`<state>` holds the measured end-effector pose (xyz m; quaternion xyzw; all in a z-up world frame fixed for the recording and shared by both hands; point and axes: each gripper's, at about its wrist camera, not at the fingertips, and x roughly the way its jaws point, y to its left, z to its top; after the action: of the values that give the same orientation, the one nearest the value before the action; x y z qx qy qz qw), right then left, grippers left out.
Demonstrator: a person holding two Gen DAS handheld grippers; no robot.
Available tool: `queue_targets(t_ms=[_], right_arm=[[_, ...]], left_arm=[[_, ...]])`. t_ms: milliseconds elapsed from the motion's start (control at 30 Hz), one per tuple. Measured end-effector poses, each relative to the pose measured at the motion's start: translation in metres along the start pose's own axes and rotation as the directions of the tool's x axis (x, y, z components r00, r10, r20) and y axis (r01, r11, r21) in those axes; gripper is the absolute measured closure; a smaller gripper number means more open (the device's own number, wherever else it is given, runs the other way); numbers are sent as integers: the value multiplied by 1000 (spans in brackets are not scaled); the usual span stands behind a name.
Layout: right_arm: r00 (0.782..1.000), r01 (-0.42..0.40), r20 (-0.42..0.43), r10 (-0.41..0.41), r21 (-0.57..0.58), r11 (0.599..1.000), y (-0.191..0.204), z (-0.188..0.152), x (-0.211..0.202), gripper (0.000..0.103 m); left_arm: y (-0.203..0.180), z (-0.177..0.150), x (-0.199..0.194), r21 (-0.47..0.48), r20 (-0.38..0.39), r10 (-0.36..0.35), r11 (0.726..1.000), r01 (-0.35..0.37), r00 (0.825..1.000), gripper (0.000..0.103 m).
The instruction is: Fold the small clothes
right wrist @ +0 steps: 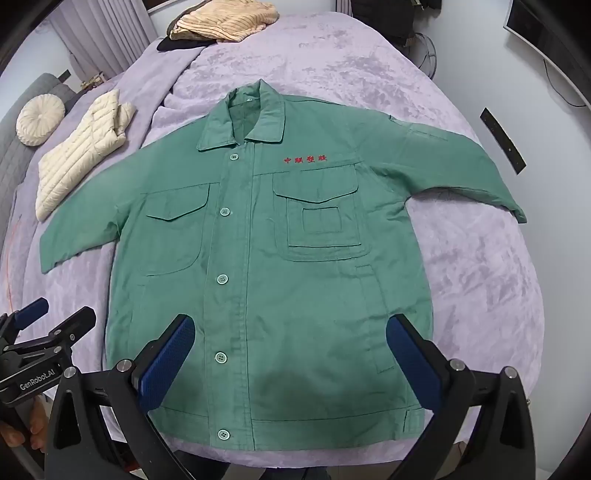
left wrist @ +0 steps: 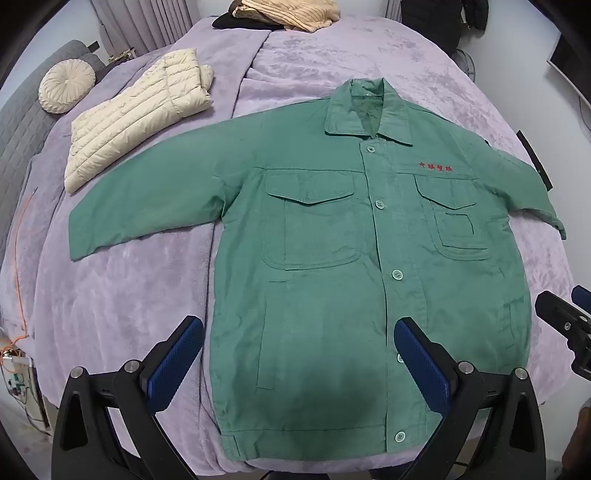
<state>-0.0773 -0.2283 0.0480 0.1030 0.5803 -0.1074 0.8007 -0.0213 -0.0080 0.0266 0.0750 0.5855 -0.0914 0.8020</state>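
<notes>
A green button-up work jacket (left wrist: 332,236) lies flat and face up on the purple blanket, buttoned, both sleeves spread out sideways, collar at the far end; it also shows in the right wrist view (right wrist: 266,258). It has red embroidered characters (right wrist: 306,159) above one chest pocket. My left gripper (left wrist: 298,354) hovers open and empty above the hem's left half. My right gripper (right wrist: 290,350) hovers open and empty above the hem's right half. The right gripper shows at the right edge of the left wrist view (left wrist: 565,325).
A folded cream puffer jacket (left wrist: 136,114) lies far left, by the left sleeve. A pile of tan and black clothes (left wrist: 284,14) sits at the bed's far end. A round cream cushion (left wrist: 66,85) rests on a grey sofa (left wrist: 22,140). The purple blanket (left wrist: 122,295) covers the bed.
</notes>
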Motion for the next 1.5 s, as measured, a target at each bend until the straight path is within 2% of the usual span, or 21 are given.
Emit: queue_targets(t_ms=[1500], right_arm=[[1000, -19, 3, 19, 4, 1000, 5, -2, 2, 0]], left_arm=[[3, -3, 4, -8, -15, 1, 1000, -1, 1000, 0]])
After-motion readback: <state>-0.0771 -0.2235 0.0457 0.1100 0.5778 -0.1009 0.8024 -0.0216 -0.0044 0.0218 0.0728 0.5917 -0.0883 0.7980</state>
